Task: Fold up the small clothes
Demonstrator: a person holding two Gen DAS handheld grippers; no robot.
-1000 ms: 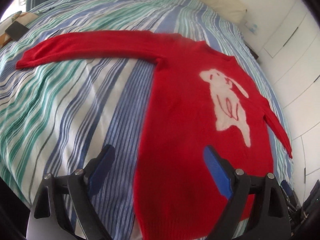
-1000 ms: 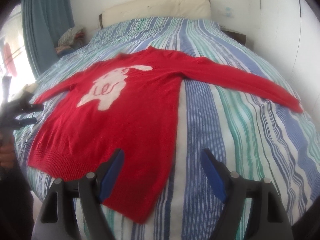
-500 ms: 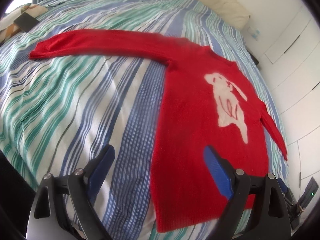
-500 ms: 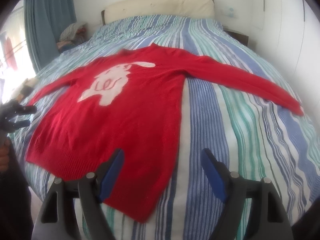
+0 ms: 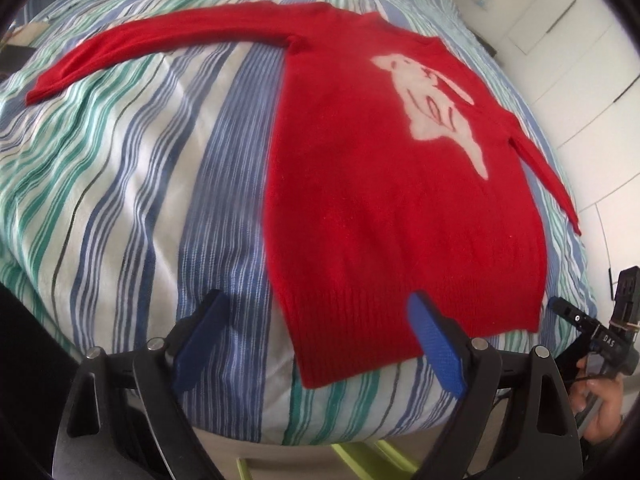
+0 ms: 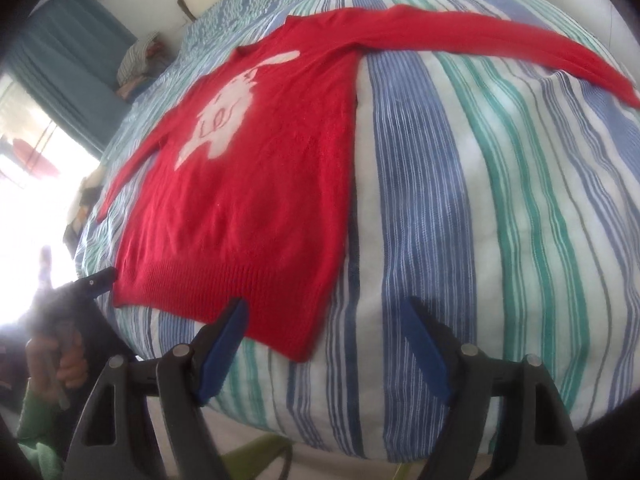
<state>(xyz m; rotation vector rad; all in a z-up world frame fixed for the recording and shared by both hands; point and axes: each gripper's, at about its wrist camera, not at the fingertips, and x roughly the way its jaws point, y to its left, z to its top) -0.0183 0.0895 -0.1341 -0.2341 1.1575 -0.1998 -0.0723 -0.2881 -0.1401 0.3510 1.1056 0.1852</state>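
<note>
Sweater [image 5: 384, 200] is lying flat on the bed [image 5: 132, 184], its hem just ahead of both grippers' fingers [image 5: 434, 342], which are gaping wide, holding nothing.

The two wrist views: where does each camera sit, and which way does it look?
Left wrist: behind the open left gripper, near the bed's foot, facing the red sweater; the right gripper shows at right.
Right wrist: behind the open right gripper, facing the hem's other corner and the striped bedspread; the left gripper shows at left.
Shared: the sweater, bedspread.
</note>
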